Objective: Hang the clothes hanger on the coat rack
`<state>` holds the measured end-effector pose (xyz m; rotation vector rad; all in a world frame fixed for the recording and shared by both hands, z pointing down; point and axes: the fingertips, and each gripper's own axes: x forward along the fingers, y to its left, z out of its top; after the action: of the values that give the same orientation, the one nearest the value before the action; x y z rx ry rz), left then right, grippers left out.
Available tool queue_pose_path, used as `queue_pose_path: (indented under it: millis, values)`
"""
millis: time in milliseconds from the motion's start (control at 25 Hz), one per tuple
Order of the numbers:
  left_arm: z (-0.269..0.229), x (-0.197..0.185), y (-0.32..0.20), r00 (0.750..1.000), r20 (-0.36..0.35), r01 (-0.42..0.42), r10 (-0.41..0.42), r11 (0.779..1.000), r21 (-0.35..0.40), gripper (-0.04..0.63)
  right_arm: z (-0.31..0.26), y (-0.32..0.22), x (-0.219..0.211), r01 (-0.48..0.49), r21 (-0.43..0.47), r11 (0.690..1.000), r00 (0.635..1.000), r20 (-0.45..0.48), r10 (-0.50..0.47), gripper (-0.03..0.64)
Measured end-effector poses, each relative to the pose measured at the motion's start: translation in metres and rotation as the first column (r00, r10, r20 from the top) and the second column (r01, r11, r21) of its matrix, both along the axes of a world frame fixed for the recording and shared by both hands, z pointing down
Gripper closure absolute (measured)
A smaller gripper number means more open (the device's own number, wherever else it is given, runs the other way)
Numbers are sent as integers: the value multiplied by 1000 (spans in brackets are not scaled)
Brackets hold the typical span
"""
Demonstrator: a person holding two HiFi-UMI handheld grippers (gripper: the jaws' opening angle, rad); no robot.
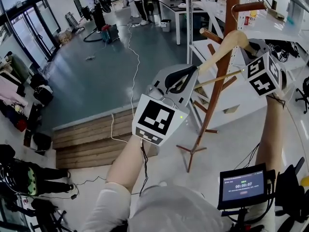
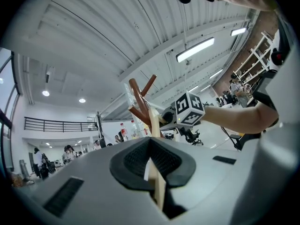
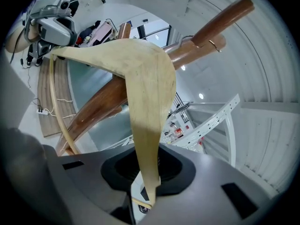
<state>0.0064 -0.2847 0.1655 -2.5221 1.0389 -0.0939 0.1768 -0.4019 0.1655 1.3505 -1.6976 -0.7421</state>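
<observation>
Nearest the lens, the left tongs [image 1: 192, 74] are seen clamped on one end of a wooden hanger [image 1: 224, 45], the right tongs [image 1: 252, 47] shut on the other, so that its long axis is stretched between them across the coat rack [image 1: 212, 110] pole. Of the two, the right tongs are held closer to the rack. The wire hook [image 3: 214, 44] is plainly shown in the right gripper view alone, just beside an upper peg [image 3: 224, 17]; whether it is over it cannot be told
</observation>
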Motion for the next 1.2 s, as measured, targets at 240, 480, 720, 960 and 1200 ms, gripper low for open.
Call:
queue_pose_path:
  millis: [240, 480, 720, 960, 1200]
  values:
    - [-6, -6, 7, 998, -61, -27, 27, 1000, -12, 588, 3, 2, -2, 7, 34, 999, 1000, -24, -6, 552]
    - [-6, -10, 9, 998, -68, -4, 4, 1000, -1, 588, 10, 5, -6, 78, 29, 997, 997, 27, -79, 428]
    - [-9, -25, 9, 995, -85, 55, -53, 998, 28, 588, -1, 22, -2, 138, 82, 987, 985, 92, -145, 425]
    - [0, -40, 16, 991, -117, 75, -72, 997, 18, 588, -22, 51, 4, 159, 174, 972, 966, 174, -189, 425]
    - [5, -64, 48, 988, -130, 88, -87, 996, 6, 588, -35, 104, -13, 207, 226, 952, 918, 292, -269, 426]
